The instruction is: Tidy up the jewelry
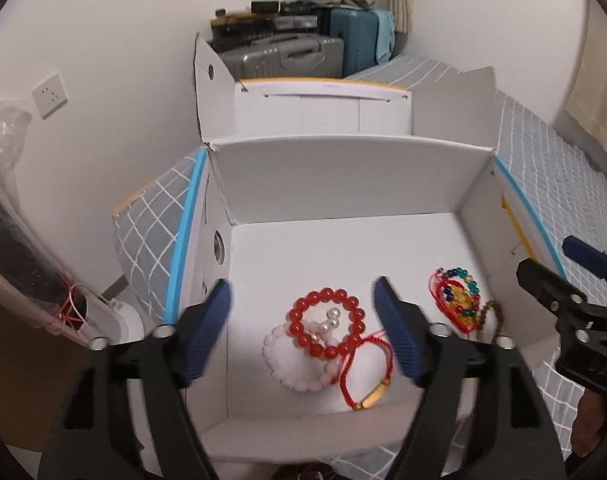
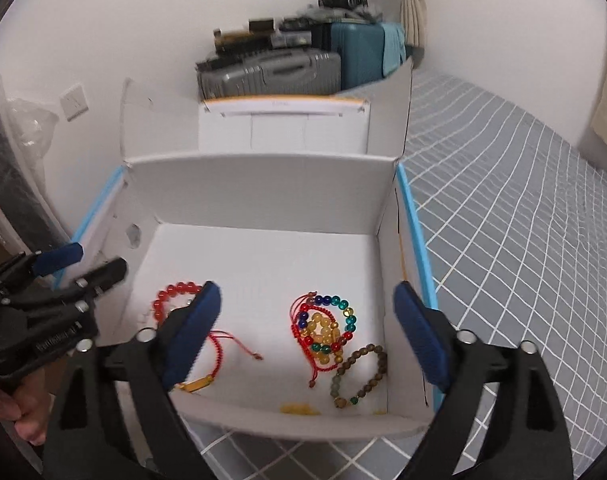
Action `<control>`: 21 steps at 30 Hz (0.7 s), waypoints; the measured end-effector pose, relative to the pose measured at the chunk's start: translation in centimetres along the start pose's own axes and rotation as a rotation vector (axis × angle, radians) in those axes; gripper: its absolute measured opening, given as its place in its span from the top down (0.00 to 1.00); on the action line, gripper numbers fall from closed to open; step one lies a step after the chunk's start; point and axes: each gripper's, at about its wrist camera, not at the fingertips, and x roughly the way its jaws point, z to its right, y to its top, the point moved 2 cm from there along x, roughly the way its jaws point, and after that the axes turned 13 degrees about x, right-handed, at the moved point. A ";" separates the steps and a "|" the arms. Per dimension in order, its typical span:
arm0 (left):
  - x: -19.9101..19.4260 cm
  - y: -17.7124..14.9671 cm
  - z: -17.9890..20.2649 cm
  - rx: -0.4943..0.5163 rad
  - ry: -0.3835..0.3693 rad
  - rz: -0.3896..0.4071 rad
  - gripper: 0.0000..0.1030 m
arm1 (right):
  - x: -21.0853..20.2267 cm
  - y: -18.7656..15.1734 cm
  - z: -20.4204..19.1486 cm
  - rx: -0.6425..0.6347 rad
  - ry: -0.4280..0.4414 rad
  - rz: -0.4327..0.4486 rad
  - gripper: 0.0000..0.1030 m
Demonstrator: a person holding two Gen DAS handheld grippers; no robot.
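An open white cardboard box (image 1: 343, 184) (image 2: 263, 192) holds the jewelry. In the left wrist view a red bead bracelet (image 1: 326, 322) lies over a white bead bracelet (image 1: 295, 364), small pearls (image 1: 330, 319) and a red cord bracelet with a gold tube (image 1: 369, 384). A multicoloured bead bracelet (image 2: 323, 328) (image 1: 459, 296) and a brown bead bracelet (image 2: 359, 376) lie at the right. My left gripper (image 1: 303, 332) is open above the red bracelet, empty. My right gripper (image 2: 307, 336) is open above the multicoloured bracelet, empty.
The box sits on a grey grid-patterned cloth (image 2: 523, 240). A second white box (image 1: 323, 108) stands behind it. Suitcases (image 1: 295, 56) are stacked by the far wall. A wall socket (image 1: 49, 94) is at left.
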 end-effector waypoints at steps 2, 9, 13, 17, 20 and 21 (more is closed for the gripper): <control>-1.2 -0.8 0.3 -0.009 -0.007 0.025 0.16 | -1.0 -0.3 -0.1 -0.007 0.002 0.012 0.08; -4.0 -3.2 1.4 -0.012 -0.015 0.078 0.05 | -3.1 -3.1 0.3 -0.020 0.026 -0.005 0.07; -4.4 -4.7 1.8 -0.015 -0.040 0.073 0.05 | -3.4 -4.9 0.8 -0.022 0.040 -0.026 0.07; -4.3 -6.0 1.9 -0.017 -0.041 0.059 0.06 | -3.3 -6.2 1.3 -0.020 0.033 -0.040 0.07; -4.2 -6.8 2.1 -0.022 -0.042 0.045 0.06 | -3.3 -6.8 1.6 -0.016 0.033 -0.041 0.07; -4.2 -7.0 2.2 -0.022 -0.041 0.044 0.06 | -3.3 -7.0 1.7 -0.014 0.029 -0.043 0.07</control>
